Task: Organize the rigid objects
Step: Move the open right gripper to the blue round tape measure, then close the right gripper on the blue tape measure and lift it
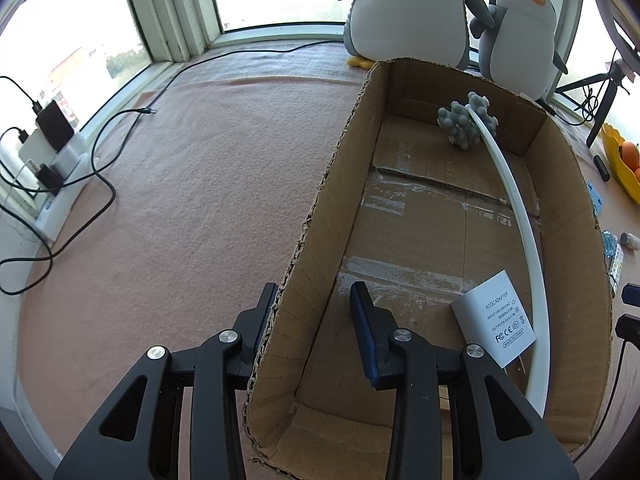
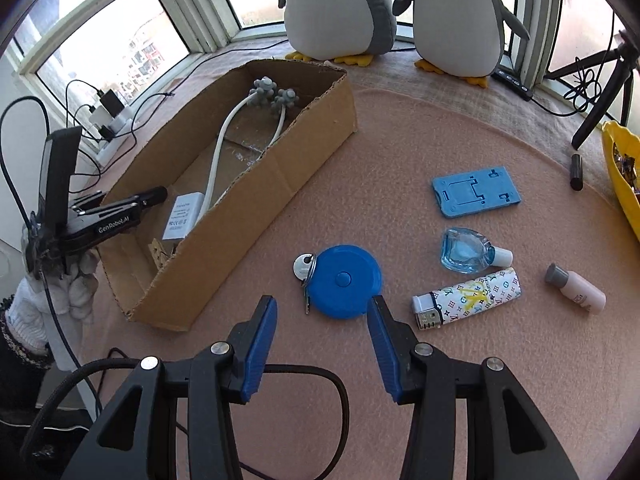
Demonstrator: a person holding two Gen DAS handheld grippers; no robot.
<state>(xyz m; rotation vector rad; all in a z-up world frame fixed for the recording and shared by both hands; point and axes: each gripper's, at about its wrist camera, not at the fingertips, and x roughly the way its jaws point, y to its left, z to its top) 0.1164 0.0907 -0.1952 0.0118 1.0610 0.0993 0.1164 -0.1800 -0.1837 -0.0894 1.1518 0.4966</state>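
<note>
Left wrist view: your left hand-held gripper (image 1: 314,294) is clamped on the near-left wall of the open brown cardboard box (image 1: 320,216), one finger outside it, one inside. In the box lie a white AC/DC adapter (image 1: 494,318), lower right, and a white curved massager with grey knobbed heads (image 1: 466,122), upper centre.

Right wrist view: your right hand-held gripper (image 2: 322,308) stands partly open and empty over the pink felt surface (image 2: 400,128). Just beyond its tips, at frame centre, lies the round blue tape measure (image 2: 344,282), a silver key (image 2: 303,266) touching its left edge. To the right lie a patterned lighter (image 2: 468,298), a clear blue bottle (image 2: 466,250), a blue flat plastic stand (image 2: 476,192) and a small pink bottle with grey cap (image 2: 576,288).
</note>
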